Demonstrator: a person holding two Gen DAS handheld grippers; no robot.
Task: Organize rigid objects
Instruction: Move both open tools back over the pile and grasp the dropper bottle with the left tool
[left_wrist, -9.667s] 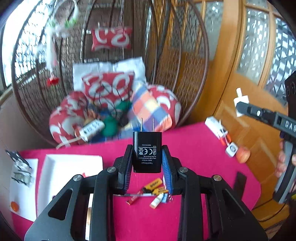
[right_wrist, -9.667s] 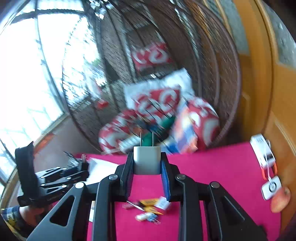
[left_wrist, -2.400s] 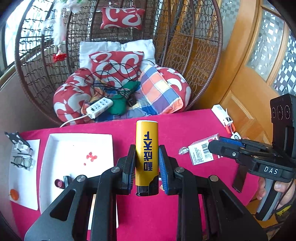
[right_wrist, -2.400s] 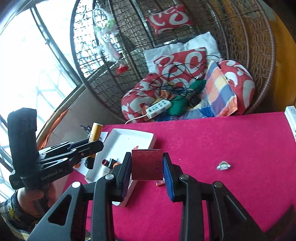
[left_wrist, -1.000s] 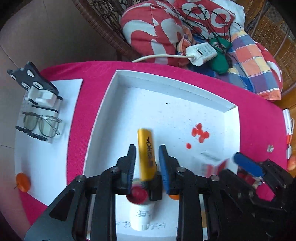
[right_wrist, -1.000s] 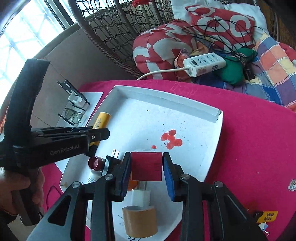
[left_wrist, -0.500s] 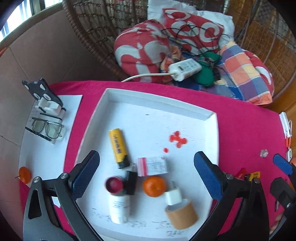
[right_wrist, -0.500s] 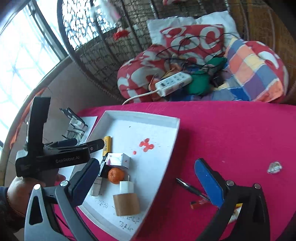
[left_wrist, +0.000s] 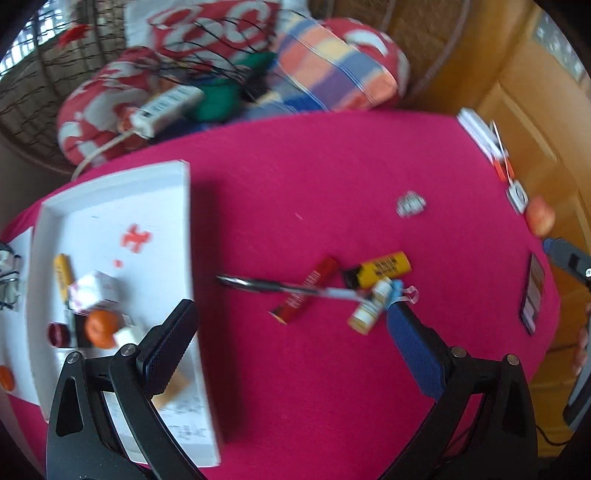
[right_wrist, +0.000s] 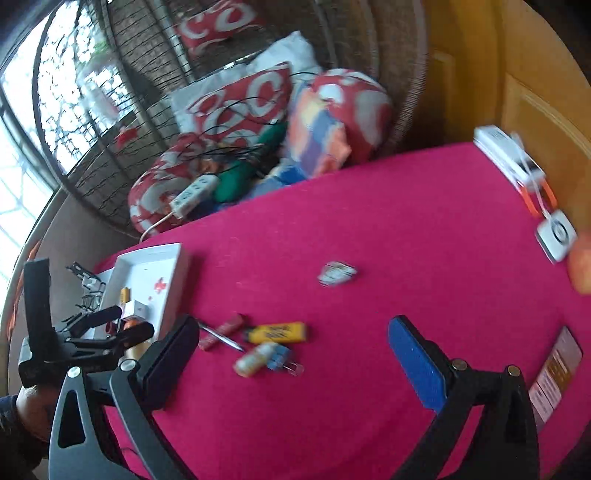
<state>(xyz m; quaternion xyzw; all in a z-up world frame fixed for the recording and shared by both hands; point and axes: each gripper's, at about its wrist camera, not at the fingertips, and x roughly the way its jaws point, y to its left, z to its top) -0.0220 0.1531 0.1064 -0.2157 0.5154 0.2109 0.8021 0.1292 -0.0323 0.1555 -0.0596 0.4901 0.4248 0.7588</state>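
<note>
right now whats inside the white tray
In the white tray: a yellow lighter, a small white box, an orange fruit, red-capped tube. The left gripper finger hides the rest.

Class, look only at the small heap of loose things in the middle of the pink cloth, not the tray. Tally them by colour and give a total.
Red: 1 (red bar)
Yellow: 1 (yellow lighter)
Blue: 1 (small blue piece)
Black and silver: 1 (pen)
White and cream: 1 (small bottle)
Total: 5
</note>
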